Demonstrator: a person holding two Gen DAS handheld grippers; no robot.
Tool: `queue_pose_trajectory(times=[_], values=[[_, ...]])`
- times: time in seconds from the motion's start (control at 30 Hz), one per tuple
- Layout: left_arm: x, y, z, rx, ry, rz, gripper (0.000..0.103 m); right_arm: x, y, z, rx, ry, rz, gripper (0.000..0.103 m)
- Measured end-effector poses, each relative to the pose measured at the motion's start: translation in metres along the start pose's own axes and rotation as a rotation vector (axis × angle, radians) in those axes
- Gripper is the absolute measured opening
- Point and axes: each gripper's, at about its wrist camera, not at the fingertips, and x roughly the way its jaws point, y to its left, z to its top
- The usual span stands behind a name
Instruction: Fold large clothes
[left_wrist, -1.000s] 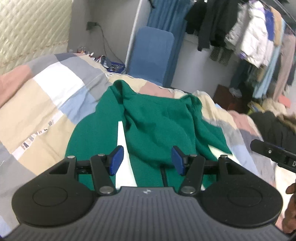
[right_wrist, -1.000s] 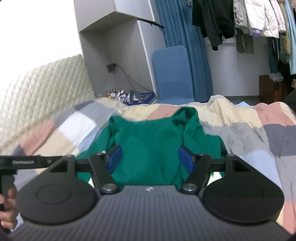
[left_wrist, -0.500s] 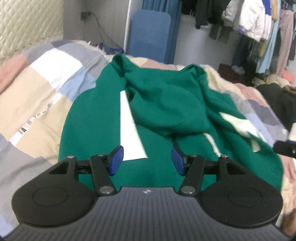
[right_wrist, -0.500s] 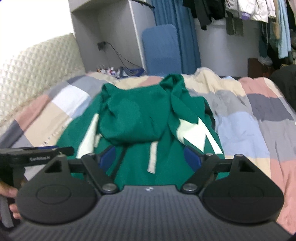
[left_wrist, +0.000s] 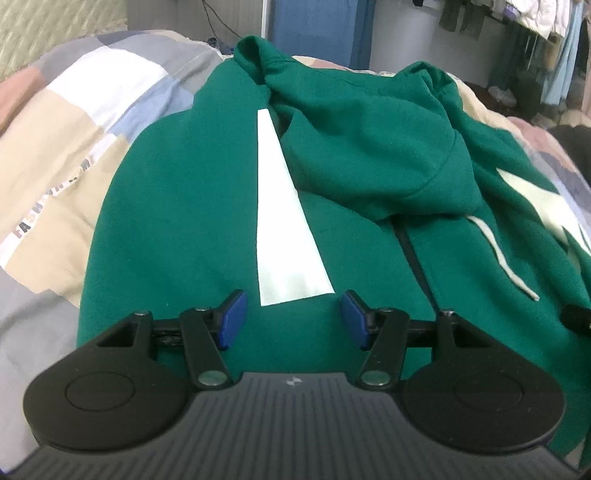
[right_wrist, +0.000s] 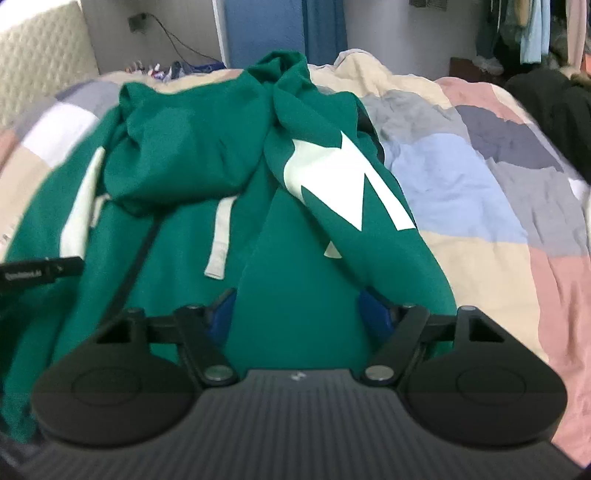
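bed: patchwork quilt (right_wrist: 480, 192) in beige, grey, blue, pink blocks covers it, fills both views
hoodie: green hoodie (left_wrist: 177, 206) lies spread on the quilt, front up, hood end far from the cameras, hem end nearest
hood: hood (left_wrist: 373, 147) flopped down onto the chest, rumpled
sleeve: right-view sleeve (right_wrist: 354, 192) with white zigzag print folded diagonally across the body
stripe: white wedge stripe (left_wrist: 284, 229) on the other side, runs from hood toward the left gripper
drawcords: white cord (right_wrist: 219, 236) lies on the chest beside the dark zipper line
left gripper: left gripper (left_wrist: 293, 319) low over hem area, blue pads apart, fairly wide, nothing between them
right gripper: right gripper (right_wrist: 299, 314) over the hoodie's lower body, jaws closing, only fabric below, nothing clamped
background: blue board (right_wrist: 258, 29) against wall, hanging clothes (right_wrist: 532, 29) far right
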Motion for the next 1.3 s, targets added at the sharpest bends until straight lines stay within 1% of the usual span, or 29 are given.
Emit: queue_pose_trajectory(times=[0.07, 0.1, 0.13, 0.17, 0.2, 0.27, 0.3, 0.43, 0.57, 0.67, 0.83, 0.9, 0.97, 1.07, 1.17, 1.27, 1.3], values=[[0.003, -0.002, -0.001, 0.006, -0.001, 0.017, 0.061, 0.002, 0.002, -0.001, -0.019, -0.005, -0.016, 0.056], [0.003, -0.003, -0.002, 0.01, -0.003, 0.026, 0.055, 0.002, 0.001, 0.0, -0.021, -0.008, -0.015, 0.051], [0.004, -0.003, -0.002, 0.014, -0.005, 0.04, 0.051, 0.001, -0.001, 0.001, -0.014, -0.012, -0.014, 0.043], [0.004, -0.004, -0.003, 0.015, -0.005, 0.047, 0.04, -0.002, -0.004, 0.003, -0.004, -0.016, -0.01, 0.035], [0.004, -0.003, -0.004, 0.012, -0.005, 0.045, 0.028, -0.004, -0.007, 0.004, 0.009, -0.02, -0.001, 0.031], [0.0, -0.001, -0.004, -0.004, -0.013, 0.045, 0.012, -0.01, -0.012, 0.008, 0.032, -0.029, 0.005, 0.015], [-0.004, 0.001, -0.004, -0.01, -0.022, 0.048, 0.009, -0.013, -0.014, 0.01, 0.035, -0.038, -0.003, 0.013], [-0.027, 0.018, 0.003, -0.058, -0.067, 0.056, 0.007, -0.031, -0.032, 0.027, 0.074, -0.084, -0.006, 0.012], [-0.052, 0.053, 0.029, -0.09, -0.128, 0.114, 0.006, -0.044, -0.062, 0.06, 0.13, -0.144, -0.008, 0.012], [-0.063, 0.093, 0.057, -0.14, -0.152, 0.186, 0.006, -0.044, -0.091, 0.087, 0.19, -0.178, -0.013, 0.012], [-0.06, 0.153, 0.098, -0.174, -0.169, 0.342, 0.006, -0.031, -0.136, 0.131, 0.198, -0.256, -0.054, 0.012], [-0.05, 0.176, 0.112, -0.188, -0.165, 0.426, 0.006, -0.019, -0.154, 0.145, 0.194, -0.284, -0.085, 0.012], [-0.032, 0.196, 0.118, -0.203, -0.139, 0.478, 0.006, -0.001, -0.175, 0.157, 0.211, -0.288, -0.129, 0.012], [-0.003, 0.22, 0.118, -0.228, -0.09, 0.529, 0.006, 0.029, -0.206, 0.165, 0.262, -0.273, -0.174, 0.012], [0.026, 0.237, 0.11, -0.247, -0.046, 0.558, 0.007, 0.062, -0.224, 0.162, 0.247, -0.257, -0.243, 0.012], [0.046, 0.248, 0.104, -0.266, 0.01, 0.565, 0.007, 0.092, -0.238, 0.153, 0.257, -0.23, -0.253, 0.012], [0.051, 0.25, 0.104, -0.267, 0.013, 0.564, 0.007, 0.101, -0.242, 0.149, 0.267, -0.22, -0.25, 0.012]])
